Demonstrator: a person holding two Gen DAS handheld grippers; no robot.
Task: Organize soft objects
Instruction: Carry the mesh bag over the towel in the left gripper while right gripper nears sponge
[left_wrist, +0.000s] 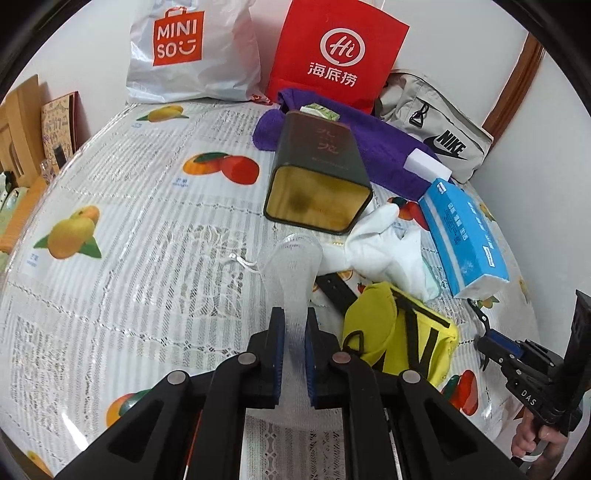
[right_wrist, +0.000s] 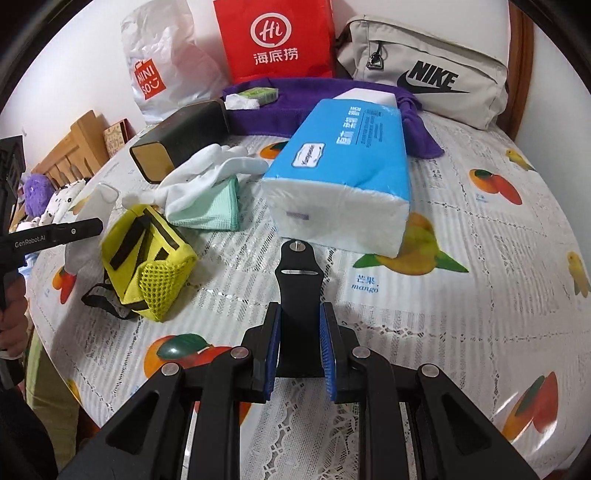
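Note:
My left gripper (left_wrist: 295, 317) is shut on the lower end of a translucent white mesh pouch (left_wrist: 290, 266), which stands up from the pads over the tablecloth. My right gripper (right_wrist: 299, 310) is shut on a black strap (right_wrist: 297, 269) with a metal stud at its tip. A yellow mesh pouch (right_wrist: 147, 258) with black straps lies left of it, white gloves (right_wrist: 214, 166) on a mint cloth (right_wrist: 210, 210) behind. In the left wrist view the yellow pouch (left_wrist: 391, 328) and gloves (left_wrist: 384, 243) lie to the right. The right gripper (left_wrist: 484, 332) is at the far right.
A blue tissue pack (right_wrist: 343, 166) lies just beyond the strap. A dark tin (left_wrist: 317, 173) lies on its side, open end toward me, on a purple towel (left_wrist: 388, 147). Another black strap (left_wrist: 332, 288) lies by the pouch. A Nike bag (right_wrist: 424, 74), red bag (right_wrist: 273, 40) and Miniso bag (left_wrist: 184, 48) line the wall.

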